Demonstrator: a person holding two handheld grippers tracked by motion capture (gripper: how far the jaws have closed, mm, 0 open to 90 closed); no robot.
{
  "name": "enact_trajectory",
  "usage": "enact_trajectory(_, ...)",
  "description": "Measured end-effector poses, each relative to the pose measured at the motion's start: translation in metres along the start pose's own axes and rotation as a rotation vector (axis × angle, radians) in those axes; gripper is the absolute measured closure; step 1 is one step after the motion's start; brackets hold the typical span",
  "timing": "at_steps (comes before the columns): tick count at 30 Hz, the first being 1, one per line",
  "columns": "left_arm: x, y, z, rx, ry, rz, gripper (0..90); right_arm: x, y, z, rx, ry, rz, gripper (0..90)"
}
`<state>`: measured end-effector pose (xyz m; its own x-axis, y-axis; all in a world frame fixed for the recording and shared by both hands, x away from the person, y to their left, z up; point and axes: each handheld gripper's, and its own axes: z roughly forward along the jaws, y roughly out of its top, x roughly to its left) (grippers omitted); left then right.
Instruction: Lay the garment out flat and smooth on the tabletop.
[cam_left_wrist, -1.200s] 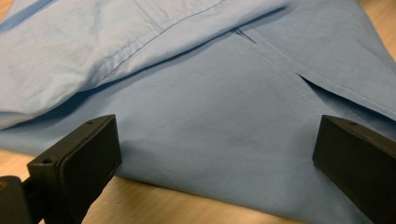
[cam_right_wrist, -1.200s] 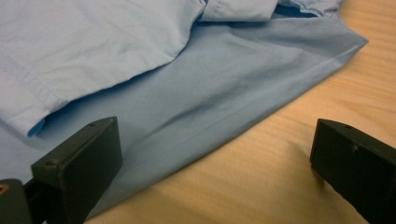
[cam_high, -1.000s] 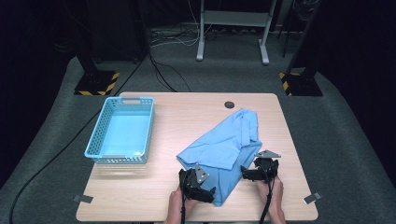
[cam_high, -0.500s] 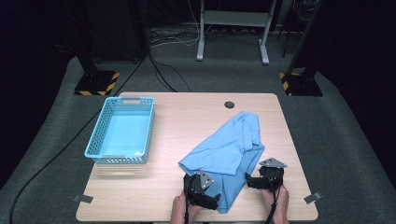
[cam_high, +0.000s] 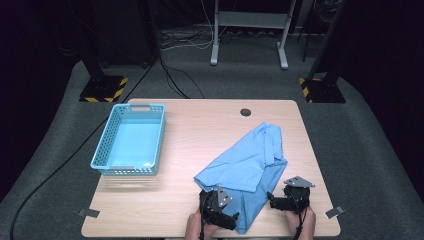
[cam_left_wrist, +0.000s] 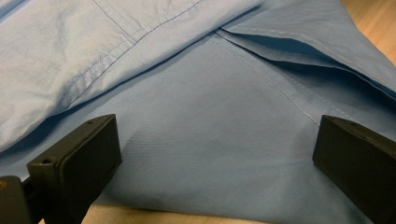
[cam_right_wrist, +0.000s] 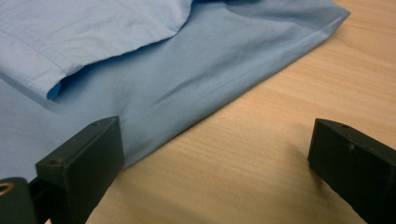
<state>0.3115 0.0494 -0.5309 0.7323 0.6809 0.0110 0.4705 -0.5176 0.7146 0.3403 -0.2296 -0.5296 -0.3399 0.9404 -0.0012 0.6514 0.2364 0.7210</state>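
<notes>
Both grippers have drawn back toward the near edge of the table (cam_high: 165, 210) since a second ago, and the near part of the blue shirt (cam_high: 250, 165) now lies flatter and reaches closer to that edge. Largest in the high view is the wooden table itself, with a small dark round hole (cam_high: 245, 112) near its far edge. On its left half stands a light blue basket (cam_high: 102, 152) with latticed walls, well apart from the shirt. The shirt lies crumpled on the right half, running from a narrow bunched end near the far right down to a broad flat panel at the near edge, with a folded upper layer lying across that panel. The left gripper (cam_high: 231, 220) sits at the near left side of the panel; in the left gripper view (cam_left_wrist: 215, 154) its jaws stand wide apart over flat blue cloth, pinching nothing. The right gripper (cam_high: 272, 201) sits just beside the shirt's near right edge; in the right gripper view (cam_right_wrist: 215, 158) its jaws are likewise spread wide, one over the cloth's hem, the other over bare wood. Two grey tape tabs (cam_high: 334, 212) mark the table's near corners.
</notes>
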Motion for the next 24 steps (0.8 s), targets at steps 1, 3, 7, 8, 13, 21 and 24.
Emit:
enact_trajectory(1, -0.001, 0.0, 0.0, 0.0, -0.001, 0.001, 0.7, 0.0, 0.0, 0.0, 0.0, 0.0, 0.0, 2.6)
enact_trajectory(3, -0.002, 0.0, 0.0, -0.001, -0.001, -0.001, 0.7, 0.0, -0.002, -0.002, -0.002, -0.003, 0.003, 2.6)
enact_trajectory(7, -0.002, 0.0, 0.0, -0.001, -0.002, -0.002, 0.7, -0.001, -0.003, -0.002, -0.006, 0.002, 0.002, 2.5)
enact_trajectory(8, -0.002, 0.0, 0.0, -0.002, -0.003, -0.002, 0.7, -0.002, -0.002, -0.001, -0.004, 0.008, 0.001, 1.6)
enact_trajectory(13, -0.001, 0.0, 0.0, -0.003, -0.019, 0.012, 0.7, -0.011, 0.001, 0.001, -0.011, 0.032, 0.024, 0.9)
enact_trajectory(21, 0.011, 0.012, -0.003, -0.036, -0.056, 0.014, 2.3, -0.021, 0.01, 0.01, -0.005, 0.046, 0.001, 0.0)
enact_trajectory(24, 0.013, 0.027, -0.005, -0.061, -0.052, 0.039, 2.9, -0.021, 0.013, 0.013, 0.001, 0.035, -0.015, 0.0)
